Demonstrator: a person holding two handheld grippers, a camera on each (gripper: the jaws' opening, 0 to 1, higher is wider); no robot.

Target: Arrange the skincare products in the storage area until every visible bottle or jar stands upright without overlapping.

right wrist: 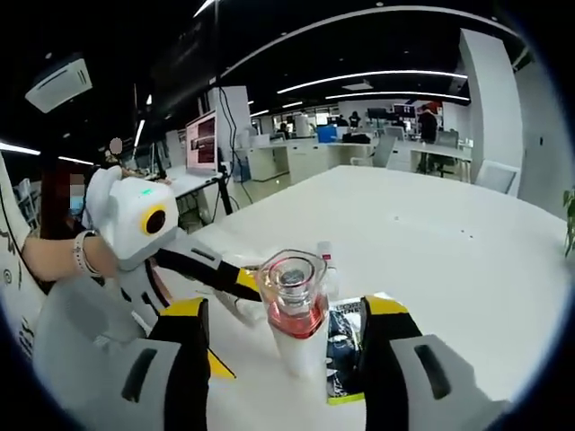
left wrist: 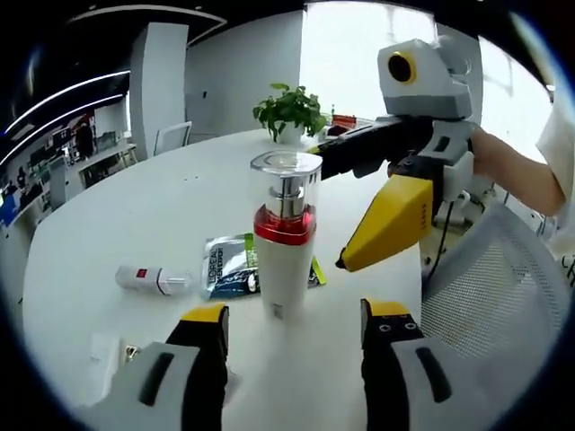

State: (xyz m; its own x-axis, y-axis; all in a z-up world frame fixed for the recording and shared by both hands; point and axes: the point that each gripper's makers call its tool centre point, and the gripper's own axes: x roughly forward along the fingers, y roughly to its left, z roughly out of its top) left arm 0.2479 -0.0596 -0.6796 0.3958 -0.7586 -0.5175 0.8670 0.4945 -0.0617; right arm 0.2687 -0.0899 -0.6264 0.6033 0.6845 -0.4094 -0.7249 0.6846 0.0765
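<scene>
Left gripper view: glossy white pump bottle (left wrist: 284, 235) upright between both grippers' released fingers (left wrist: 205, 346).

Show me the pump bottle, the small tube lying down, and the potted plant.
pump bottle (left wrist: 283, 269), left gripper view, on its white body.
small tube (left wrist: 144, 278), left gripper view, on its white side.
potted plant (left wrist: 289, 109), left gripper view, on its leaves.

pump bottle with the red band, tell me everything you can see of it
The pump bottle stands upright on the white table. It has a white body, a red band at the shoulder, and a clear square cap over a silvery pump. A flat sachet lies just behind its base. It sits between the open left tongs, untouched; the right tongs also flank it.
</scene>
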